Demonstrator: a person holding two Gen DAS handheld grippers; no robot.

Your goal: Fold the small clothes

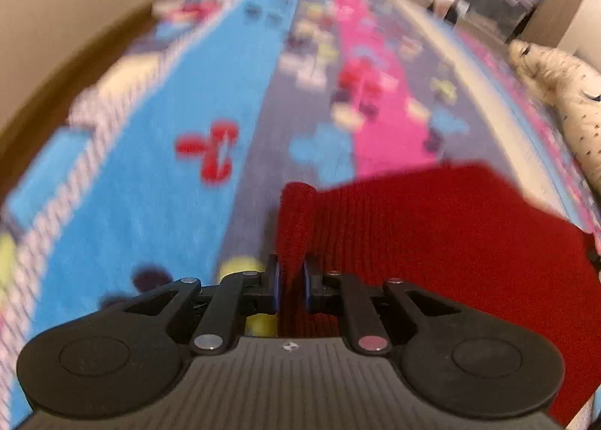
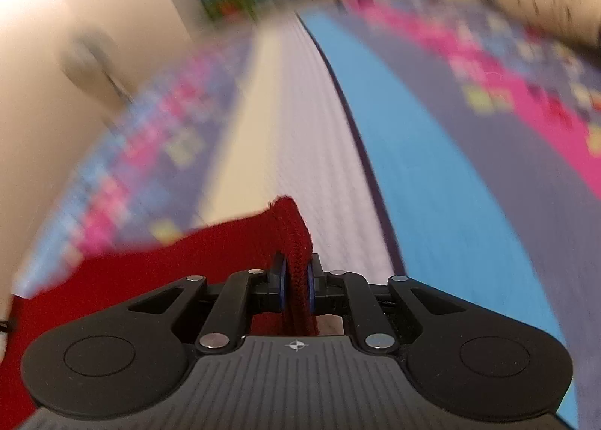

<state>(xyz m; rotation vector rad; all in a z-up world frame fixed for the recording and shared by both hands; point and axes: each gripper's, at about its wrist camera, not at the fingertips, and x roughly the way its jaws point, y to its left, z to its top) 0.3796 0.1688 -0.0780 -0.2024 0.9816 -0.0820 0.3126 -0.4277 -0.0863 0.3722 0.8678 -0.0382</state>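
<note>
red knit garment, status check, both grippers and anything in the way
Left gripper shut on red knit garment. Right gripper shut on its other edge. Garment spans between them above patterned blanket. Nothing blocking.

My left gripper [image 1: 292, 281] and right gripper [image 2: 296, 285] were black with blue pads, each on a grey ridged base. The dark red ribbed knit garment [image 1: 432, 234] was one plain colour. The patterned bed cover [image 1: 210, 99] ran in bright blue, slate and pink stripes with red, yellow and white motifs. The cream cloth [image 1: 563, 99] bore small dark marks.
</note>
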